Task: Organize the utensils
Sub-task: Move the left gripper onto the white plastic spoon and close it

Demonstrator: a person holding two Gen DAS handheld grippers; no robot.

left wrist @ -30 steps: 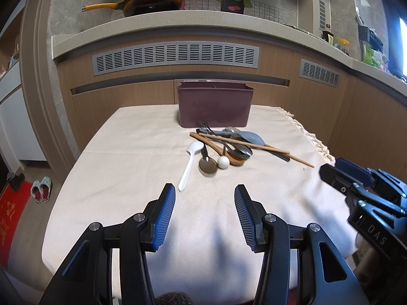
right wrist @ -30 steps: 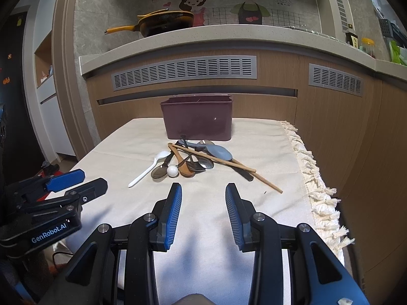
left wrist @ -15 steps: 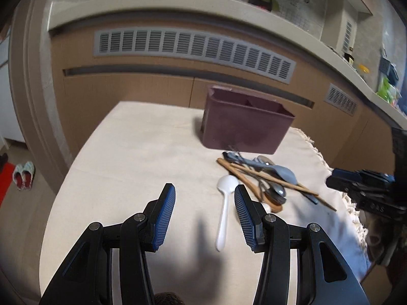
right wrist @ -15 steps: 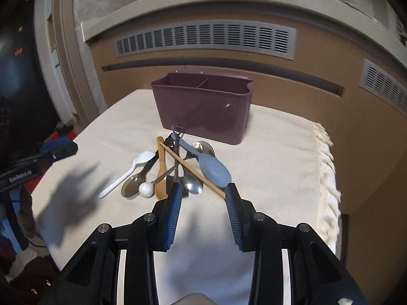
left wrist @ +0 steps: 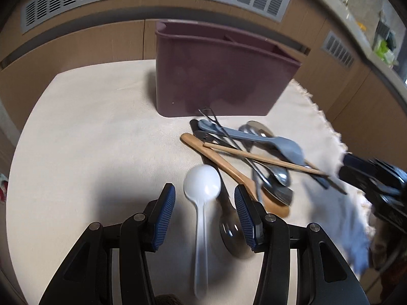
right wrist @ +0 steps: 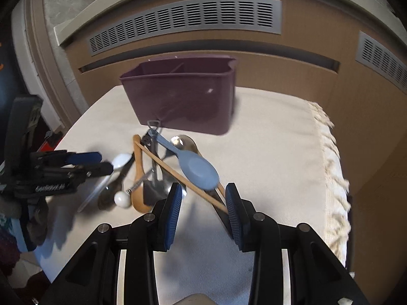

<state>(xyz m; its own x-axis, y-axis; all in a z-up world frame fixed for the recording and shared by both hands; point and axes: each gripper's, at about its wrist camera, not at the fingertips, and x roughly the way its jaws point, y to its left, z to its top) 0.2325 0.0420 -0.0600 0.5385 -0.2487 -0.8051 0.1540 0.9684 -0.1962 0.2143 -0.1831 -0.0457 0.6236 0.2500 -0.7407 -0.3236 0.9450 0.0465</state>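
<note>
A pile of utensils lies on the cream cloth in front of a dark purple divided holder [left wrist: 218, 76]. My left gripper [left wrist: 204, 195] is open, its fingers either side of the white plastic spoon [left wrist: 202, 198]; a metal spoon [left wrist: 230, 226] lies beside it. A wooden spoon [left wrist: 229, 170], a blue-grey spoon [left wrist: 259, 139] and chopsticks [left wrist: 259, 157] lie to the right. My right gripper [right wrist: 203, 193] is open over the chopsticks [right wrist: 188, 180] and the blue-grey spoon bowl [right wrist: 197, 169]. The holder [right wrist: 183, 99] stands behind.
The cloth's fringed edge [right wrist: 330, 157] runs along the right side of the table. Wooden cabinets with grey vents [right wrist: 185, 23] stand behind. The other gripper shows at the left of the right wrist view [right wrist: 58, 170] and at the right of the left wrist view [left wrist: 374, 178].
Both grippers have moved forward and down toward the utensil pile. The left now straddles the white spoon, the right is over the chopsticks. Both stay open.
</note>
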